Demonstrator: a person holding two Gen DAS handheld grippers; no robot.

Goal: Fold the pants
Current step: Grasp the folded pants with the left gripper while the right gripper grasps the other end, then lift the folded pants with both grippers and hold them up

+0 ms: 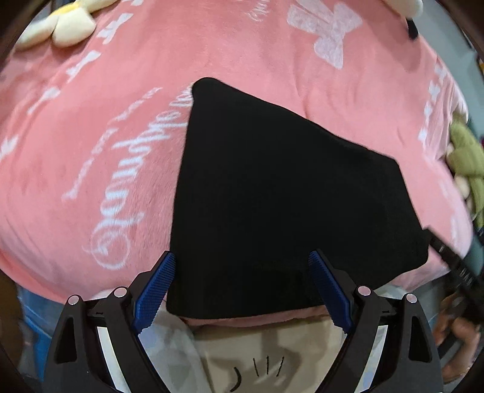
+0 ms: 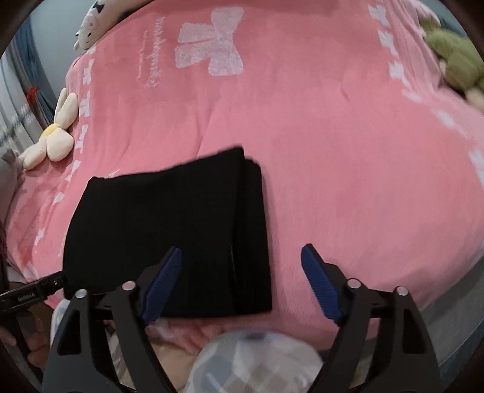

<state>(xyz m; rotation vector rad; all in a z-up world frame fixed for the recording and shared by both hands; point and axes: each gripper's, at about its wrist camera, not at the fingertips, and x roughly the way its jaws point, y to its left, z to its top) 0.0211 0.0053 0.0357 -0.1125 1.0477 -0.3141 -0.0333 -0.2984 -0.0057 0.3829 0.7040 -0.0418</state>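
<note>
The black pants (image 1: 281, 196) lie folded into a compact rectangle on the pink blanket (image 1: 121, 90), near its front edge. They also show in the right wrist view (image 2: 169, 229), with stacked layers along their right side. My left gripper (image 1: 242, 257) is open and empty, held above the near edge of the pants. My right gripper (image 2: 242, 251) is open and empty, above the pants' near right corner. The other gripper shows as a dark bar at the right edge of the left wrist view (image 1: 453, 263) and at the left edge of the right wrist view (image 2: 30, 291).
A cream flower plush (image 2: 51, 136) lies at the blanket's left edge, also in the left wrist view (image 1: 60, 27). A green plush (image 2: 459, 60) sits at the right, also in the left wrist view (image 1: 467, 157). A white cat plush (image 2: 90, 30) is at the back left.
</note>
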